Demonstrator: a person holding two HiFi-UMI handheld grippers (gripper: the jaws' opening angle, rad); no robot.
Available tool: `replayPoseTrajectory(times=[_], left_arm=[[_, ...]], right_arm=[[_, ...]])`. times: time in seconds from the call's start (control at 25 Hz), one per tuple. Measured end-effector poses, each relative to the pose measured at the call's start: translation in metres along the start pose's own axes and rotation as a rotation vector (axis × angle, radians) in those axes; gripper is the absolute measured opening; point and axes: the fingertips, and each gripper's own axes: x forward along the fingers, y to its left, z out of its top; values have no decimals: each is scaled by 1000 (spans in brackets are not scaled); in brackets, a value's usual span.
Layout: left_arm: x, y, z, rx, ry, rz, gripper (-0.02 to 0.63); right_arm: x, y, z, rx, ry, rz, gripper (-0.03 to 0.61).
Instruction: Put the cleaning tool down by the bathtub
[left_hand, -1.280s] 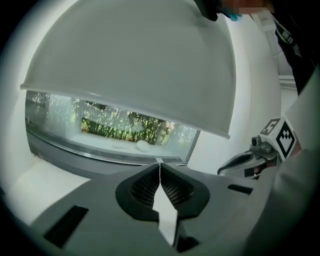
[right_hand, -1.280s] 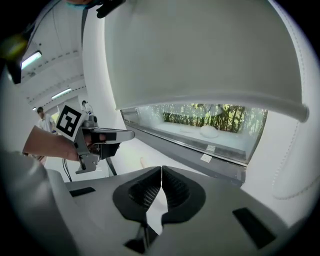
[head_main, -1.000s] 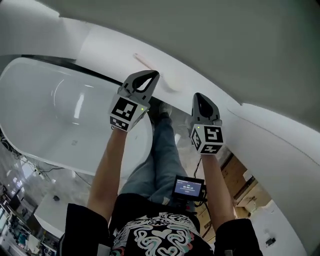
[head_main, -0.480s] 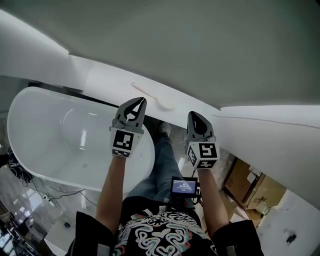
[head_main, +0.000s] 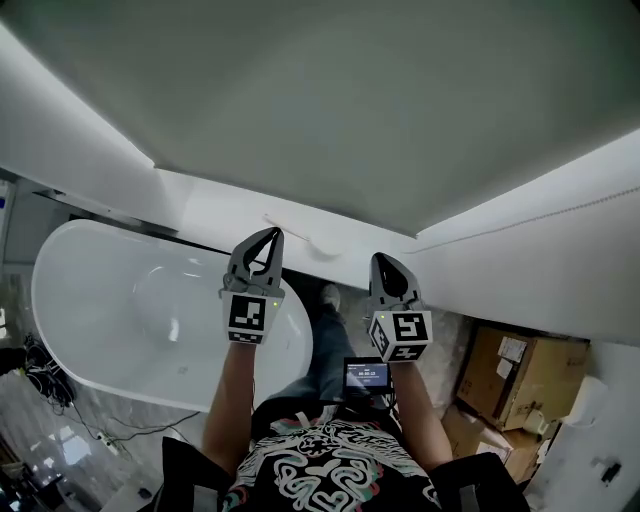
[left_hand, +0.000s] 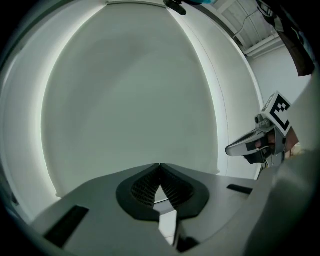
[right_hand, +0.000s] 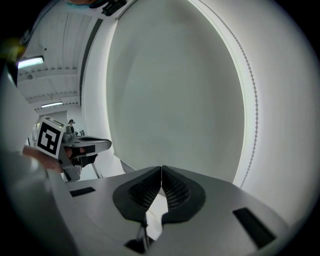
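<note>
Hands have come up and away over the last second: the left tool (head_main: 270, 236) and the right tool (head_main: 384, 260) stood low over the white ledge (head_main: 215, 212) a moment ago and now hang well above it, side by side and apart from each other, aimed at the pale grey wall panel (head_main: 350, 100). Each tool's jaws are pressed together with nothing between them, as both gripper views show, the ribbed pads meeting at the tip. The cleaning tool (head_main: 300, 238), a pale long-handled thing whose head I cannot make out, lies flat on that ledge just beyond the right-hand rim of the bathtub (head_main: 100, 320), ahead of the tools and touched by neither. It has kept its place on the ledge while the hands rose, so I judge the putting-down done and this moment a withdrawal. Around it, the bathtub, bare inside, fills the left of the head view; cables (head_main: 45, 365) trail on the floor by its near rim; a cardboard box (head_main: 510, 375) stands at the right; the person's shoe (head_main: 330, 296) shows below, between bathtub and ledge. Nothing stands between the tools and the ledge
</note>
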Motion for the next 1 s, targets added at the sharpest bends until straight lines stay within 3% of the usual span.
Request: replayPoseTrajectory(times=[0.4,0.6,0.8,1.0], left_arm=[[-39,9,50,-7,-47,48,18],[-54,14,77,12,-90,111,18],[-75,10,102,13,-130,130,18],[-87,10,102,-24,-143,135,18]], right_arm=[[-31,15,61,9,-131,-23,28],[-53,17,88,-19,-184,-42,28],[-71,26,104,-57,-227,-37,28],[-72,39,110,-94,-226,-12,28]])
